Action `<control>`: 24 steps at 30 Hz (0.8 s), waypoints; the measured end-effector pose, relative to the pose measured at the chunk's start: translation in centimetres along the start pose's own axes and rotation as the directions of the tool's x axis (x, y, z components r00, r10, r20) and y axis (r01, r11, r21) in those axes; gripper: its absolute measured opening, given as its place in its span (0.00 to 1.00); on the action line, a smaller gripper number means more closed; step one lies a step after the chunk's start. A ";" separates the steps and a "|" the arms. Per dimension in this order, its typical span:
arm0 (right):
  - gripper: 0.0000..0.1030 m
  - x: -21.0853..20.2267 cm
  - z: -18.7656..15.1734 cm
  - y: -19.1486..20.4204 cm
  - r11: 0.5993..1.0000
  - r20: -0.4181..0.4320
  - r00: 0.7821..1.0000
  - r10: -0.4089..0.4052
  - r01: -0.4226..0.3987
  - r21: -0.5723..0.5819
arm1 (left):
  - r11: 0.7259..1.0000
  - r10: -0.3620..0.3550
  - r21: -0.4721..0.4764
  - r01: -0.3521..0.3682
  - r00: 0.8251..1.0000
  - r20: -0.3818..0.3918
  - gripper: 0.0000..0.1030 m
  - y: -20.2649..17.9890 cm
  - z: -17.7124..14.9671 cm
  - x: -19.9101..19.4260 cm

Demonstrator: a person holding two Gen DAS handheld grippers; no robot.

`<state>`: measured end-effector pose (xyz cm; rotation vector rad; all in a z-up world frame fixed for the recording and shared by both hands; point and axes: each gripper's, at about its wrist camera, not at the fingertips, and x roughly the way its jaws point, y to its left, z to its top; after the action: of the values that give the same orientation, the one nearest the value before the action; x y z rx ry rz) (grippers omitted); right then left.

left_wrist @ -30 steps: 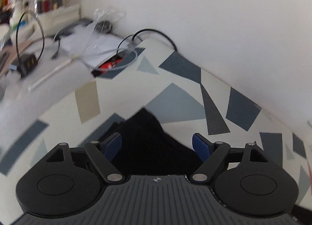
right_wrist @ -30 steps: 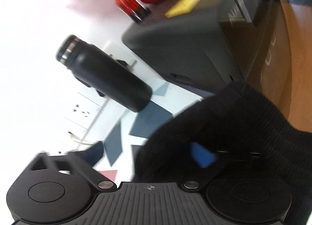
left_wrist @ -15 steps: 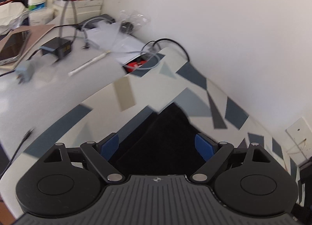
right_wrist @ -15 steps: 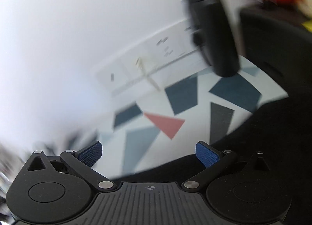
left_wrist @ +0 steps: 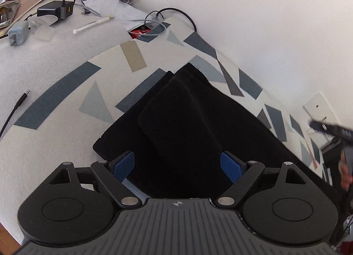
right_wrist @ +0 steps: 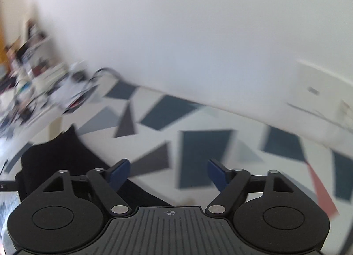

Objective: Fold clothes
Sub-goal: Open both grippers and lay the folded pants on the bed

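- The worktop [left_wrist: 55,60] is pale and runs along a white wall [left_wrist: 253,23]; a mat with a pattern of blue, grey and tan shapes [left_wrist: 66,87] covers the part of it under the black garment [left_wrist: 187,122].
- The black garment lies flat on the mat, folded over itself in layers, its far corner close to the wall.
- Beyond the garment's far corner, past the end of the mat, lies clutter: a black charger block [left_wrist: 55,10], grey and black cables [left_wrist: 154,25], a white pen [left_wrist: 94,25] and a small grey plug [left_wrist: 18,35].
- To the side of the garment away from the wall, mat and worktop lie bare, save a thin black cable [left_wrist: 15,109] near the edge.
- The left gripper [left_wrist: 177,165] points steeply down over the near end of the garment, its blue pads spread wide, gripping nothing.
- The right gripper [right_wrist: 168,172] is over the mat between garment and wall, in a blurred view; its jaws have just been closing, nothing is between them, and they stand apart.
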<state>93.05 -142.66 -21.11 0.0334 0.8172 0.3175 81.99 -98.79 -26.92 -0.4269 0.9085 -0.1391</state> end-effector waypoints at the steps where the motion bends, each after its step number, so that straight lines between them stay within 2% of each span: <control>1: 0.63 1.6 0.8 1.7 0.998 -0.018 0.999 0.030 -0.031 -0.047 | 1.000 0.007 0.012 -0.007 1.000 -0.002 0.84 0.1 0.0 0.0; 2: 0.56 3.3 1.5 3.4 0.994 -0.037 0.997 0.067 -0.070 -0.080 | 1.000 0.011 0.022 -0.010 1.000 -0.002 0.84 0.2 -0.1 -0.1; 3: 0.54 4.8 2.2 4.9 0.989 -0.055 0.993 0.103 -0.108 -0.105 | 0.999 0.012 0.032 -0.012 1.000 -0.001 0.84 0.3 -0.1 -0.2; 7: 0.56 9.3 4.6 10.0 0.966 -0.096 0.975 0.202 -0.215 -0.145 | 0.992 0.059 0.111 -0.058 0.998 -0.006 0.84 0.4 -0.6 -0.1; 11: 0.58 12.1 5.5 14.0 0.962 -0.131 0.967 0.219 -0.237 -0.138 | 0.982 0.064 0.179 -0.063 0.998 0.002 0.84 0.6 -0.8 -0.4; 13: 0.61 12.4 5.1 15.3 0.973 -0.123 0.981 0.151 -0.169 -0.156 | 0.983 0.049 0.178 -0.048 0.999 -0.001 0.84 1.1 -0.4 -0.4; 14: 0.68 12.3 4.6 15.4 0.980 -0.113 0.989 0.099 -0.117 -0.161 | 0.984 0.038 0.172 -0.037 0.999 -0.002 0.84 1.3 -0.1 -0.4; 17: 0.77 11.0 3.0 13.4 0.994 -0.059 0.997 -0.053 0.047 -0.099 | 0.988 0.010 0.154 -0.009 1.000 -0.005 0.84 1.7 1.3 0.1; 20: 0.77 8.3 0.4 8.0 0.987 -0.059 0.989 -0.134 0.139 0.085 | 0.985 -0.011 0.175 0.013 1.000 -0.014 0.84 1.2 2.8 1.2; 24: 0.77 4.0 -4.4 1.5 0.932 -0.080 0.962 -0.260 0.272 0.240 | 0.979 -0.038 0.197 0.051 0.997 -0.068 0.84 0.0 4.4 3.3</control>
<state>92.04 -140.47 -26.70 0.1496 0.8929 -0.0430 87.48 -98.43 -27.00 -0.2586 0.9384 -0.2832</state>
